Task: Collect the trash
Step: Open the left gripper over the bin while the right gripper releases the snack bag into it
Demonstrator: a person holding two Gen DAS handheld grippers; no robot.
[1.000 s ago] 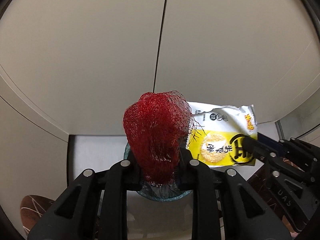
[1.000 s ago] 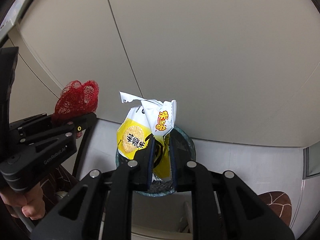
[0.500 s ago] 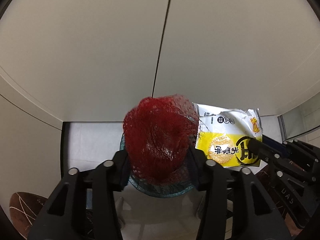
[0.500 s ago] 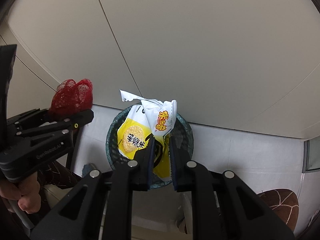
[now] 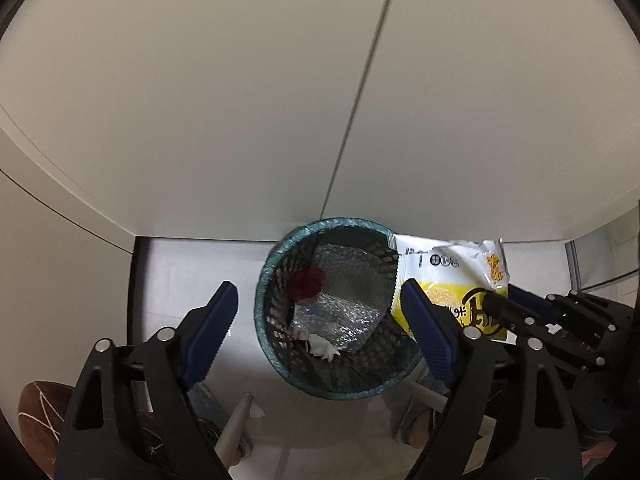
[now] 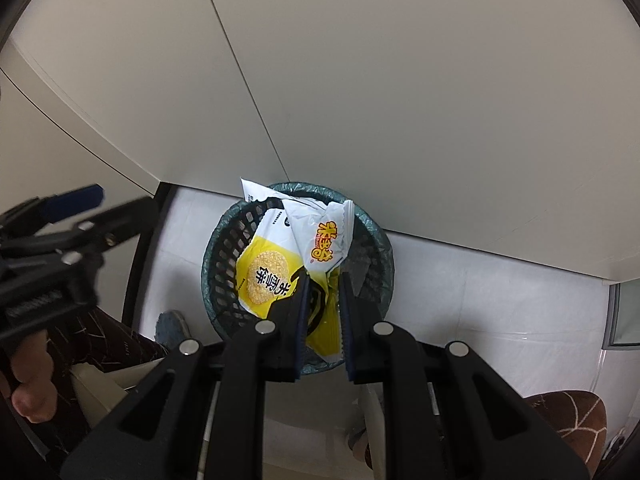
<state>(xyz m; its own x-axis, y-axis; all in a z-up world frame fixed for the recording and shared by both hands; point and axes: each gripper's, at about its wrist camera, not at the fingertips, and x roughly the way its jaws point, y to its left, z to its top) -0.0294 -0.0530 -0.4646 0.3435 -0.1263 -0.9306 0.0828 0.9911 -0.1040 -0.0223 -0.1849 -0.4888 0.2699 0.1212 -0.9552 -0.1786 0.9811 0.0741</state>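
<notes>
A round mesh trash basket [image 5: 266, 280] with a teal liner stands on the white floor; it also shows in the right wrist view [image 6: 212, 256]. My left gripper [image 5: 320, 300] is open and empty above the basket. The red mesh net [image 5: 307, 285] lies inside the basket on bubble wrap. My right gripper [image 6: 323, 280] is shut on a yellow and white snack wrapper [image 6: 272, 268] and holds it over the basket. The wrapper also shows in the left wrist view [image 5: 452, 272], at the basket's right rim.
Beige cabinet panels [image 5: 280, 100] rise behind the basket. Brown patterned cushions sit at the lower left [image 5: 36, 412] and, in the right wrist view, at the lower right [image 6: 568, 420]. A person's hand [image 6: 28, 388] holds the left gripper. A slipper [image 6: 172, 324] lies by the basket.
My left gripper has opened and the red net has dropped into the basket. The right gripper has moved over the basket with the wrapper still held.
</notes>
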